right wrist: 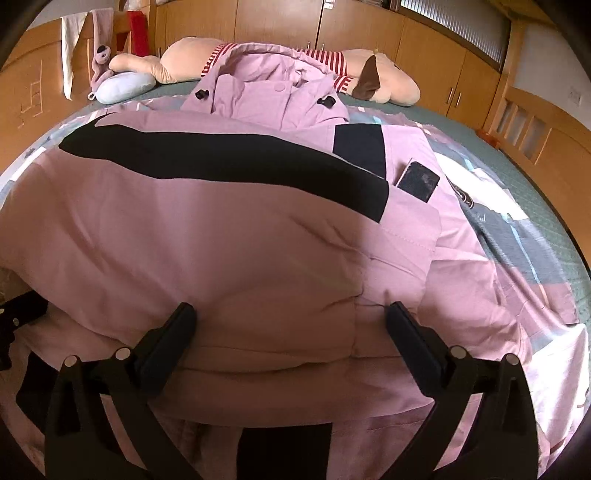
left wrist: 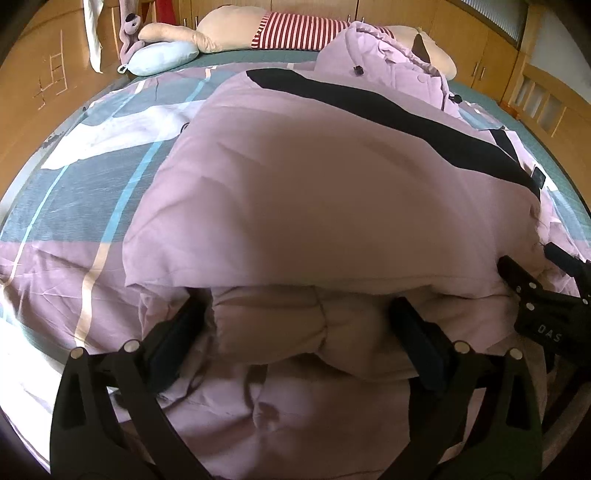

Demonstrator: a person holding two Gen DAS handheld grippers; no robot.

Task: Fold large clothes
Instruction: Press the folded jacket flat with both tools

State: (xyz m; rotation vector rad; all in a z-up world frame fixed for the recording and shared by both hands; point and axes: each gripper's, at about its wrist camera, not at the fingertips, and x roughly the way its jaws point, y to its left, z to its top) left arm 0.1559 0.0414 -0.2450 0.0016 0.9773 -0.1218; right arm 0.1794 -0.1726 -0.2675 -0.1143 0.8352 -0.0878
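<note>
A large pink padded jacket (left wrist: 332,177) with a black stripe lies on the bed, its hood towards the headboard; it also fills the right wrist view (right wrist: 229,236). My left gripper (left wrist: 301,314) is open, its fingers (left wrist: 184,325) straddling the jacket's puffy near hem. My right gripper (right wrist: 290,321) is open too, its fingers (right wrist: 410,332) spread against the folded near edge. The right gripper's body (left wrist: 546,314) shows at the right of the left wrist view. A dark patch (right wrist: 419,181) sits on the jacket's right side.
The bed (left wrist: 81,192) has a grey, blue and pink patterned cover. A big plush toy in a red striped shirt (left wrist: 295,33) and a pale blue cushion (left wrist: 162,55) lie at the head. Wooden cabinets (right wrist: 280,22) line the walls.
</note>
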